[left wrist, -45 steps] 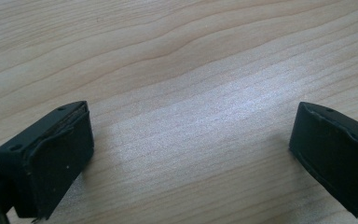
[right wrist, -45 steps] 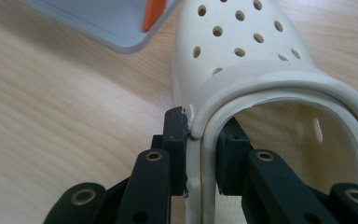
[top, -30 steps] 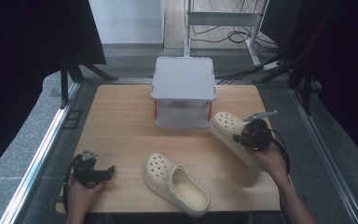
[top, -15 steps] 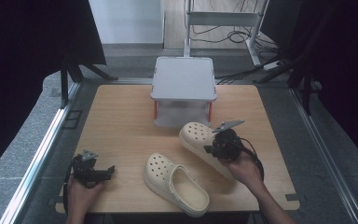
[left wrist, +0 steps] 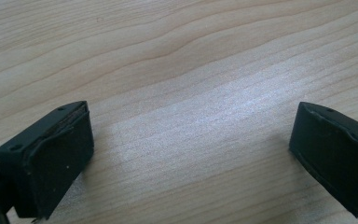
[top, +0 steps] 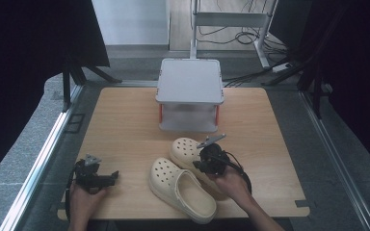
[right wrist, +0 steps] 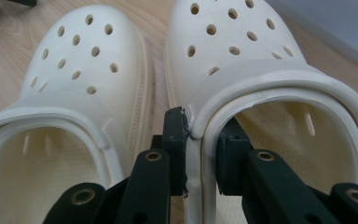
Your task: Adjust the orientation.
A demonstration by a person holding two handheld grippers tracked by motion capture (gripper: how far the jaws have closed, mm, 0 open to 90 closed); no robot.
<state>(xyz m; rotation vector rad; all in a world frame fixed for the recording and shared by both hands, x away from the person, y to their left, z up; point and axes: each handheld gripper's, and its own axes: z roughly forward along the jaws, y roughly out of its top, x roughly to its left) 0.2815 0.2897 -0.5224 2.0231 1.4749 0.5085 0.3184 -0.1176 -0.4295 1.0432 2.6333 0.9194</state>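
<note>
Right clog (top: 187,150) sits near-centre on the bench (top: 125,125), side by side with the left clog (top: 180,189). Right gripper (right wrist: 200,154) fingers pinch its inner side wall. Left gripper (top: 92,174) near-left, fingers wide, nothing between.

A lab: black curtains (top: 38,43) and cables (top: 221,31) surround the table (top: 125,125).

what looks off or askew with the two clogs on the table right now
Nothing is damaged or spilled. The right gripper is shut on the side wall of the held clog, beside the other clog. The pair sits angled rather than square to the table edge.
</note>
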